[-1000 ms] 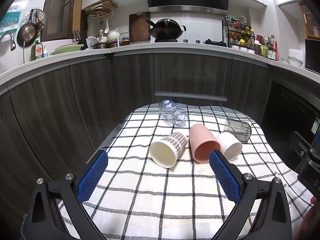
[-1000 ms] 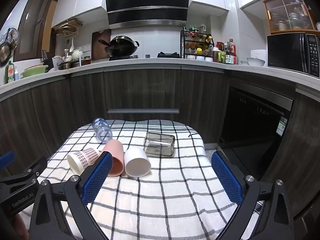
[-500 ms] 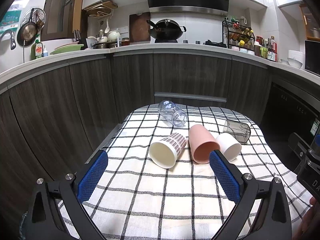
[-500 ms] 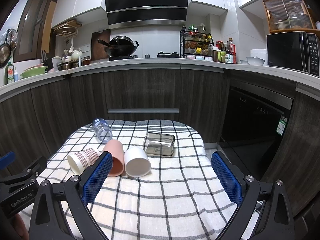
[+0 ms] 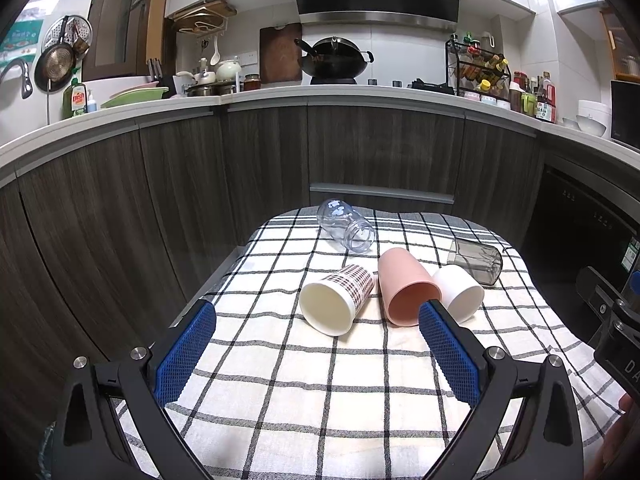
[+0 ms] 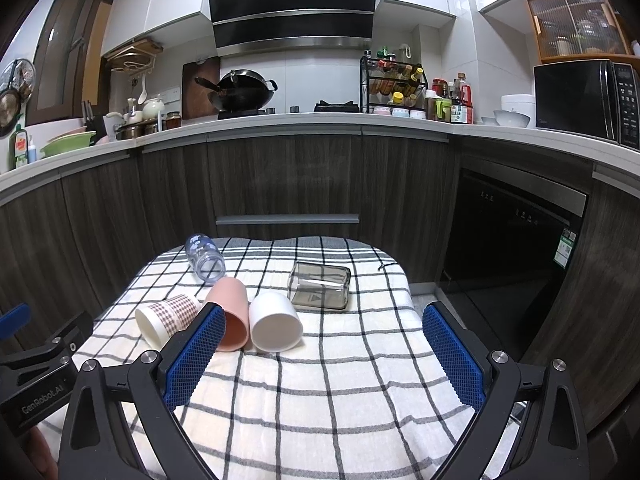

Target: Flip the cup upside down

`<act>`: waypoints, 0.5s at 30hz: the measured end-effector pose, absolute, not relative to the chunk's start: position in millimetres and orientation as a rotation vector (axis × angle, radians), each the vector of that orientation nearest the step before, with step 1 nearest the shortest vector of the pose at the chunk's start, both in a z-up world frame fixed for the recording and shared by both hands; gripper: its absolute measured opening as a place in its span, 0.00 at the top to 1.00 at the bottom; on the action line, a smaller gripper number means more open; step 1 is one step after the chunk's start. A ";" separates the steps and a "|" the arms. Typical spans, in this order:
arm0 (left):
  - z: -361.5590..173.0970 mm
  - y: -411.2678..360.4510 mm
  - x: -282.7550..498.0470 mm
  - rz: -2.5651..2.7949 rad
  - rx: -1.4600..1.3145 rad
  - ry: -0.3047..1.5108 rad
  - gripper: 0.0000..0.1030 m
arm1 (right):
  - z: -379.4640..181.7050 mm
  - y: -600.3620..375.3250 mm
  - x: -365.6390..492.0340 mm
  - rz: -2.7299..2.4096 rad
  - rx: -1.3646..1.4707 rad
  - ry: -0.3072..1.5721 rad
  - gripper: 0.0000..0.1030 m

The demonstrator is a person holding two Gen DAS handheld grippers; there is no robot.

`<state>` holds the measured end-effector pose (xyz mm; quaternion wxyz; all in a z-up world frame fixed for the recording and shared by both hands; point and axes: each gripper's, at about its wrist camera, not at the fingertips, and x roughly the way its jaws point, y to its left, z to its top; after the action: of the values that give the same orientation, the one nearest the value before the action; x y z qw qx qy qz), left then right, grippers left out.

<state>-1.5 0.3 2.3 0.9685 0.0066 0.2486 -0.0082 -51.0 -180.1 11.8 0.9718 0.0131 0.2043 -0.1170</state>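
Several cups lie on their sides on a checked cloth. A patterned paper cup (image 5: 334, 300) (image 6: 166, 318), a pink cup (image 5: 406, 286) (image 6: 232, 312) and a white cup (image 5: 460, 292) (image 6: 276, 322) lie in a row, mouths toward me. A clear glass jar (image 5: 346, 226) (image 6: 205, 258) lies behind them. A grey square glass (image 5: 476, 260) (image 6: 320, 286) lies to the right. My left gripper (image 5: 316, 352) is open and empty, in front of the cups. My right gripper (image 6: 320, 356) is open and empty, in front of the white cup.
The checked cloth (image 5: 320, 392) (image 6: 340, 380) covers a small table. Dark wood cabinets (image 5: 380, 152) curve behind it, with a dishwasher front (image 6: 516, 240) at the right. The countertop holds a wok (image 5: 336, 58), spice rack and microwave (image 6: 586, 100).
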 end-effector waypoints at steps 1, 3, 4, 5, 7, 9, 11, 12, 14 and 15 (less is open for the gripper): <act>2.2 0.2 -1.4 -0.016 0.014 0.502 0.00 | 11.5 -179.3 -51.4 -0.236 0.026 0.412 0.04; 2.1 0.4 -1.5 -0.017 0.014 0.501 0.00 | 11.6 -179.7 -51.8 -0.236 0.027 0.412 0.04; 1.9 0.6 -1.3 -0.017 0.013 0.501 0.00 | 11.9 -179.3 -52.1 -0.236 0.027 0.412 0.04; 2.3 0.2 -1.4 -0.016 0.014 0.502 0.00 | 12.2 -179.9 -51.3 -0.236 0.027 0.413 0.04; 2.2 0.3 -1.6 -0.016 0.014 0.502 0.00 | 12.6 -179.5 -51.7 -0.236 0.028 0.414 0.04; 2.1 0.1 -1.5 -0.016 0.014 0.502 0.00 | 10.5 -179.6 -51.3 -0.237 0.028 0.413 0.04; 2.1 0.2 -1.6 -0.016 0.014 0.502 0.00 | 9.7 -179.5 -51.2 -0.236 0.027 0.413 0.04; 2.2 0.2 -1.6 -0.016 0.014 0.502 0.00 | 10.0 -179.5 -51.3 -0.237 0.028 0.414 0.04; 2.1 0.2 -1.6 -0.016 0.013 0.502 0.00 | 10.4 -179.6 -51.6 -0.237 0.028 0.413 0.04; 2.1 0.3 -1.5 -0.015 0.013 0.502 0.00 | 10.5 -179.6 -51.7 -0.237 0.028 0.413 0.04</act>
<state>-1.5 0.3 2.1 0.9687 0.0063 0.2481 -0.0076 -51.7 -179.6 10.5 0.9717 0.0141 0.2044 -0.1174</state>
